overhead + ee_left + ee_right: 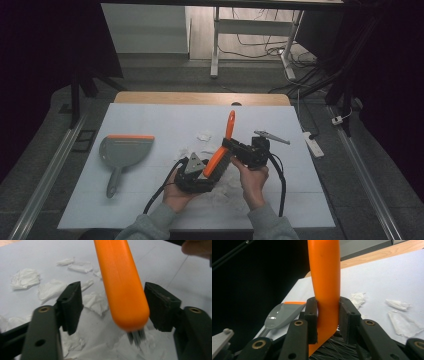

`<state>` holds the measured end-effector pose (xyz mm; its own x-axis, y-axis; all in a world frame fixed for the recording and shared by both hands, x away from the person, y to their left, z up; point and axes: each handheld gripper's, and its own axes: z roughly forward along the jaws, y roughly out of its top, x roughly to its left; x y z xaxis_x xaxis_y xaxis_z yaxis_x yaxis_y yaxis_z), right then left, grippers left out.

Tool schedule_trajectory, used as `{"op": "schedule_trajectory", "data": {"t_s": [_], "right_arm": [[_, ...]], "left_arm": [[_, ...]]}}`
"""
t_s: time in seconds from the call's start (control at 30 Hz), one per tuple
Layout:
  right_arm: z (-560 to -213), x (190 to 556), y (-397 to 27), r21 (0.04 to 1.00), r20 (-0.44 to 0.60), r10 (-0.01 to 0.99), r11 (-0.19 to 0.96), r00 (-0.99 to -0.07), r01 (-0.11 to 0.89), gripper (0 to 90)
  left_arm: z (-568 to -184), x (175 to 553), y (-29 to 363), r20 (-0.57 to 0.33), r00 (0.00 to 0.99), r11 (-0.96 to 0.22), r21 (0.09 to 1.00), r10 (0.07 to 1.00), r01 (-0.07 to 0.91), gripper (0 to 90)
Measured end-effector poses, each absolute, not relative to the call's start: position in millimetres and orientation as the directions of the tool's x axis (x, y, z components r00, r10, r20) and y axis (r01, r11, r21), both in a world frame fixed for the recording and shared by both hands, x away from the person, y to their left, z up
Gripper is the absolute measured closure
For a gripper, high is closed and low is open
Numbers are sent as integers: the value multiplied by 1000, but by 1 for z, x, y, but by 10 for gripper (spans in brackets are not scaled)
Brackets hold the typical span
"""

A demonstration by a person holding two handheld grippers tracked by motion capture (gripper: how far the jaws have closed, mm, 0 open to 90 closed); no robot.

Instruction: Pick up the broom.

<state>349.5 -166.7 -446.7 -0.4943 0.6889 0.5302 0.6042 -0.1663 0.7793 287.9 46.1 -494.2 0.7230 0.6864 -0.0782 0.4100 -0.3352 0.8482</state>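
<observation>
An orange brush [229, 127] with dark bristles is held tilted above the white table cover [150, 120]. My right gripper [231, 146] is shut on its handle; in the right gripper view both pads press the orange handle [325, 277], gripper [328, 315]. My left gripper [210, 175] sits below the brush head. In the left gripper view the rounded orange end [122, 285] hangs between the jaws of the left gripper [116, 305], with a gap at the left pad, so it stands open. Torn white paper scraps [202, 136] [25, 278] [358, 298] lie under the brush.
A grey dustpan [125, 150] [282, 313] with an orange lip lies on the left of the cover, handle toward the person. A white power strip [313, 143] lies on the floor past the table's right edge. Desk legs and cables stand beyond the far edge.
</observation>
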Motion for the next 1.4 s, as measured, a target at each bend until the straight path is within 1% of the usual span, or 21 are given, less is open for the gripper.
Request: {"op": "schedule_trajectory", "data": {"t_s": [0.07, 0.17, 0.23, 0.3, 0.37, 0.57, 0.83, 0.9, 0.97, 1.0, 1.1, 1.17, 1.27, 1.3, 1.33, 1.37, 1.4], "right_arm": [[-448, 349, -166, 778, 537, 685, -177, -492, 603, 710], [-449, 347, -165, 773, 549, 678, -189, -489, 606, 710], [-450, 347, -166, 771, 553, 677, -195, -485, 607, 710], [-452, 347, -166, 764, 563, 671, -201, -482, 613, 710], [-452, 346, -167, 764, 565, 670, -203, -483, 612, 709], [-450, 341, -168, 774, 556, 668, -199, -495, 602, 708], [-450, 342, -167, 774, 556, 654, -182, -513, 606, 698], [-449, 343, -167, 783, 536, 659, -154, -528, 603, 680], [-447, 343, -167, 799, 505, 670, -125, -543, 588, 615], [-445, 343, -168, 807, 488, 676, -107, -552, 581, 575], [-439, 342, -173, 829, 432, 684, -45, -588, 557, 514], [-434, 339, -176, 850, 364, 696, 23, -618, 526, 480], [-428, 334, -178, 866, 268, 683, 139, -679, 481, 458], [-427, 332, -178, 867, 241, 664, 180, -708, 464, 458], [-425, 330, -177, 866, 214, 641, 224, -737, 447, 458], [-423, 327, -176, 866, 175, 628, 269, -759, 422, 458], [-421, 325, -175, 864, 137, 608, 313, -782, 394, 457]], "left_arm": [[-496, 291, 45, -94, 717, -323, 847, 691, 422, 401], [-498, 295, 46, -120, 710, -305, 844, 694, 441, 489], [-499, 296, 46, -125, 708, -305, 841, 695, 448, 586], [-500, 299, 47, -139, 709, -302, 836, 692, 459, 717], [-500, 303, 50, -184, 712, -287, 826, 677, 486, 759], [-498, 303, 53, -189, 725, -297, 822, 663, 486, 791], [-496, 303, 57, -181, 738, -321, 815, 650, 482, 800], [-496, 304, 58, -176, 740, -327, 814, 649, 481, 800], [-496, 304, 60, -173, 744, -339, 808, 646, 482, 801], [-495, 305, 63, -162, 749, -358, 800, 642, 480, 801], [-492, 305, 68, -141, 756, -385, 793, 639, 473, 801], [-491, 306, 71, -145, 761, -398, 782, 633, 479, 800], [-490, 308, 75, -142, 769, -423, 765, 624, 485, 800], [-490, 308, 75, -142, 769, -423, 765, 624, 485, 800], [-488, 309, 75, -121, 774, -453, 751, 622, 481, 800], [-488, 309, 75, -121, 774, -453, 751, 622, 481, 800], [-486, 311, 75, -117, 782, -478, 733, 612, 484, 800]]}}
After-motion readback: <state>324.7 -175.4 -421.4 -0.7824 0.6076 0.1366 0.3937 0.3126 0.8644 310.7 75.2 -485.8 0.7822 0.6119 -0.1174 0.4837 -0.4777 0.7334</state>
